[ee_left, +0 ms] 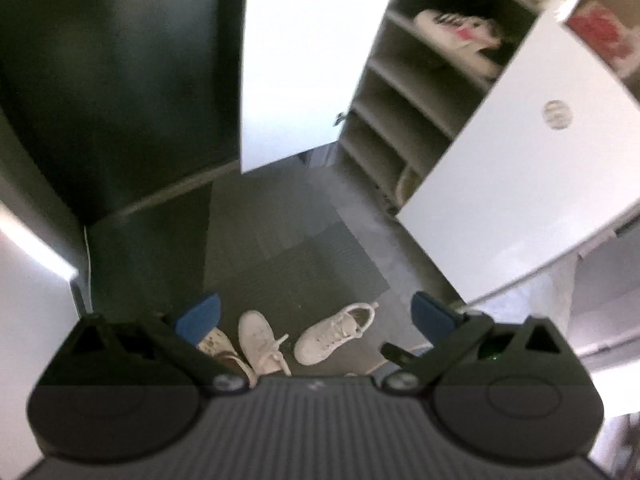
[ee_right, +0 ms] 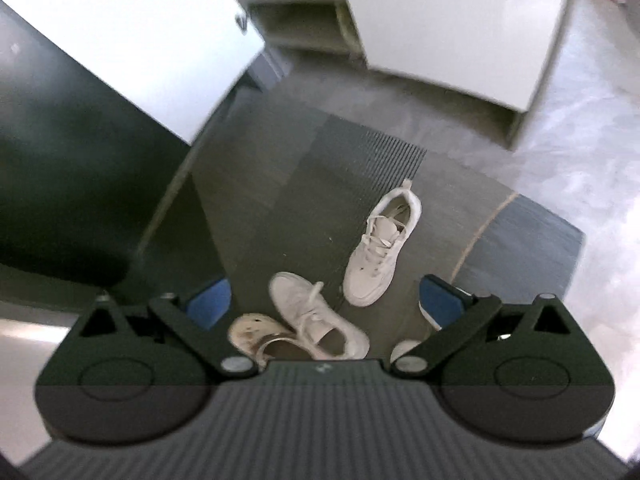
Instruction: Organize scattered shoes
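Both grippers, left (ee_left: pixel 316 316) and right (ee_right: pixel 324 300), hang spread and empty; next, probably grasp a white laced sneaker (ee_right: pixel 378 248) for the open white shelved cabinet (ee_left: pixel 420 92).

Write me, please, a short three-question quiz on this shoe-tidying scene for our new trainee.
1. True or false: the right gripper holds a shoe.
2. Where do the two white sneakers and the worn slip-on lie? A) cabinet shelf B) floor mat
3. What sits on an upper shelf of the open shoe cabinet?

Key: 1 false, both grippers, the left gripper too, are open and empty. 2 B. 3 A white and pink sneaker.
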### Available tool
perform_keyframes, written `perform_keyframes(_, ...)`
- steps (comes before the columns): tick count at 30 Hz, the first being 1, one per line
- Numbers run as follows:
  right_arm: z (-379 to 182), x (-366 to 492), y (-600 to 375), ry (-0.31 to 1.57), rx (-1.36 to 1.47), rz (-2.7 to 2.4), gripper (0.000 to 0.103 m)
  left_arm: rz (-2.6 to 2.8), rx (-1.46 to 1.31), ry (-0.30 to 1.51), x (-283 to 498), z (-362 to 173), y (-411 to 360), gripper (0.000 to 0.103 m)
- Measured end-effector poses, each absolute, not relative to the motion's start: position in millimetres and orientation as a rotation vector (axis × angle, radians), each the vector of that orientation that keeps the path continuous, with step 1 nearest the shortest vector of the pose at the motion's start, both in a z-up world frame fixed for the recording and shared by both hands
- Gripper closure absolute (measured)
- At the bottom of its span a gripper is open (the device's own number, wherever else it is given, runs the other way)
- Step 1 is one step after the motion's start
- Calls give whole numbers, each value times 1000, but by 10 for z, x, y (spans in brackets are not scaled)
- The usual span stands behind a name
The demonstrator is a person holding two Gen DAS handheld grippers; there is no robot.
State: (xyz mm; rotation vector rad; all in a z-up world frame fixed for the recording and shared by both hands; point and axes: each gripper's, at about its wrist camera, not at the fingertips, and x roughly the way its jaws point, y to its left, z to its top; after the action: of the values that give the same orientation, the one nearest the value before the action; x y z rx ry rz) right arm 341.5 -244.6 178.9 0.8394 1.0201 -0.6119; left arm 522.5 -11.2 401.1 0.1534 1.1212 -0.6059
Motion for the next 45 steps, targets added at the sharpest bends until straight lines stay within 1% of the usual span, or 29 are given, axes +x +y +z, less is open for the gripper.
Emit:
perform_keyframes(2, 2365, 3373, -2307, 974, 836, -644, 0, -675, 235, 1084, 5327, 4318, -92, 0)
perform_keyframes(6, 3281, 3322, -2204, 858, 784, -718, 0, -827, 372, 963, 5452, 4834, -88, 0)
perform_keyframes(9, 3790, 3267, -2225, 785, 799, -774, 0, -918, 352, 903, 5597, 5192, -51, 0)
perform_keyframes(13, 4143, 3228, -2222, 729, 819, -851, 0, -1043, 286, 849, 5822, 5459, -49, 0)
perform_keyframes(15, 4186, 3256, -2191, 696, 814, -901, 0, -1081, 271, 839, 5964, 5463, -73, 0)
perform_keyframes(17, 4110, 3335, -2164, 675, 826, -947, 0, -1107, 283, 828, 6118, 5422, -105, 0)
perform_keyframes(22, 3784, 3838, -2188, 635, 831, -998, 0, -1223, 322, 754, 6647, 5240, -482, 0)
perform_keyframes(23, 3695, 4015, -2239, 631, 817, -1016, 0, -1238, 328, 741, 6648, 5244, -561, 0)
perform_keyframes(26, 3463, 4500, -2433, 622, 811, -1084, 0, -1340, 391, 637, 6818, 5233, -1222, 0)
perform_keyframes(29, 3226, 5040, -2726, 593, 857, -1172, 0, -1559, 498, 524, 7183, 5225, -2079, 2)
perform_keyframes(31, 3148, 5379, -2925, 588, 903, -1255, 0, -1663, 563, 492, 7434, 5204, -2402, 2)
perform_keyframes(34, 3209, 5763, -3149, 540, 957, -1319, 0, -1783, 631, 442, 7738, 5180, -2754, 2)
perform_keyframes(37, 3447, 6081, -3269, 472, 943, -1338, 0, -1848, 670, 373, 7959, 5129, -3013, 2)
perform_keyframes(38, 3540, 6153, -3273, 455, 925, -1360, 0, -1859, 677, 376, 8012, 5102, -3109, 2)
perform_keyframes(41, 3690, 6192, -3191, 441, 903, -1440, 0, -1922, 684, 459, 8170, 5055, -3353, 2)
perform_keyframes(45, 3905, 6143, -2857, 405, 918, -1628, 0, -2010, 697, 456, 8289, 5027, -3600, 2)
